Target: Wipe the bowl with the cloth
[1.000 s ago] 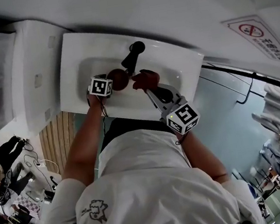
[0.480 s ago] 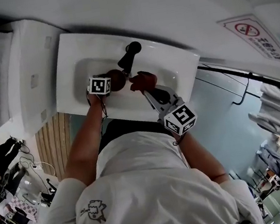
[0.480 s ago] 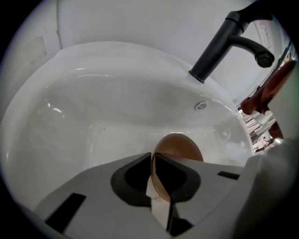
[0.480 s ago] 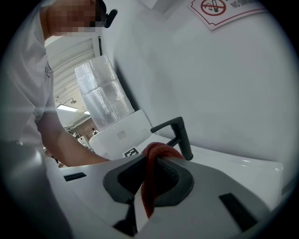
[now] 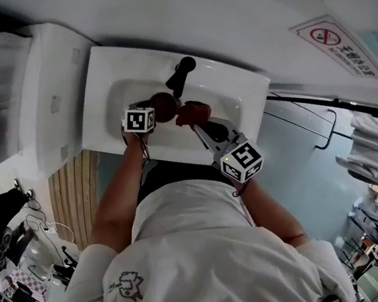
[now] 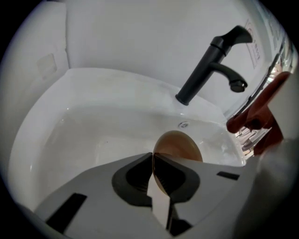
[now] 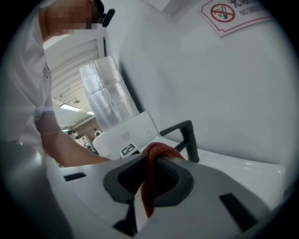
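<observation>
A brown bowl (image 5: 163, 105) (image 6: 181, 144) stands on edge above the white sink basin (image 5: 108, 102) (image 6: 88, 126). My left gripper (image 5: 151, 114) (image 6: 153, 161) has just been closing and is now shut on the bowl's rim, which sits between the pads. My right gripper (image 5: 196, 120) (image 7: 149, 161) hovers just right of the bowl, shut on a red cloth (image 5: 192, 113) (image 7: 150, 179). The cloth (image 6: 260, 111) is also visible at the right edge of the left gripper view, a short way from the bowl.
A black faucet (image 5: 179, 73) (image 6: 210, 65) (image 7: 186, 136) rises at the back of the basin, close behind the bowl and cloth. A white cabinet (image 5: 51, 97) adjoins the sink on the left. A no-smoking sign (image 5: 333, 44) hangs on the wall.
The left gripper has closed on the bowl's rim and lifted it slightly off the basin floor. The right gripper with the cloth has stayed where it was.
</observation>
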{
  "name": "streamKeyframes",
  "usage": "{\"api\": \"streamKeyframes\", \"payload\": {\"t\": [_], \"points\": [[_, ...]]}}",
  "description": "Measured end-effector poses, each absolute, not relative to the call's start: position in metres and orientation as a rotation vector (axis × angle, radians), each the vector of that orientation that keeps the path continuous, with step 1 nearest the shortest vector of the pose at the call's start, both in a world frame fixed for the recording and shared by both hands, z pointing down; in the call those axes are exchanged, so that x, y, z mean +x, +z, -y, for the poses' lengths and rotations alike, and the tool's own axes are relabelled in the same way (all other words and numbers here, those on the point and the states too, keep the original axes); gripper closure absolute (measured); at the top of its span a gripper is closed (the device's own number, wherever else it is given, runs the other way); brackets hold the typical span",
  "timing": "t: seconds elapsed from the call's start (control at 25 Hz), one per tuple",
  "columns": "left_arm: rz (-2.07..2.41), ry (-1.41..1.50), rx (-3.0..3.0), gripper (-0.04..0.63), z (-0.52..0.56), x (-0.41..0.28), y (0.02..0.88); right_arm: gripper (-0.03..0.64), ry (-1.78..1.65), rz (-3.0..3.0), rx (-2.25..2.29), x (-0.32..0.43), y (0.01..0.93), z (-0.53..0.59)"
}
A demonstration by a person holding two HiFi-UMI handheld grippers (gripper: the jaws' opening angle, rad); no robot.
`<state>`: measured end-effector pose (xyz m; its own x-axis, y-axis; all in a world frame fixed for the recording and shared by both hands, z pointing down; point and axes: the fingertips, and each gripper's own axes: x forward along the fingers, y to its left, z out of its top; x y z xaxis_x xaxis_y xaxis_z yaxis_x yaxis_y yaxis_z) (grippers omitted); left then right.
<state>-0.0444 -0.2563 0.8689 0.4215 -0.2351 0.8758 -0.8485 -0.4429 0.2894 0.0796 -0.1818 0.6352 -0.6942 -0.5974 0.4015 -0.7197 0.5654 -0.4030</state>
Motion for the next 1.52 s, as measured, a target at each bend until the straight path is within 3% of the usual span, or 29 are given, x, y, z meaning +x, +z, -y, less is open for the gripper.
{"api": "streamKeyframes", "payload": {"t": [0.4,0.96,1.52], "points": [[0.946,0.881,2.107,0.571,0.247,-0.047,0.763,0.569,0.682,2.657,1.06,0.034,0.595,0.163],[1.025,0.649,2.391,0.572,0.22,-0.061,0.581,0.569,0.214,2.747,1.102,-0.034,0.481,0.158],[1.131,0.516,2.558,0.572,0.193,-0.075,0.481,0.569,-0.059,2.335,1.121,-0.061,0.482,0.174]]}}
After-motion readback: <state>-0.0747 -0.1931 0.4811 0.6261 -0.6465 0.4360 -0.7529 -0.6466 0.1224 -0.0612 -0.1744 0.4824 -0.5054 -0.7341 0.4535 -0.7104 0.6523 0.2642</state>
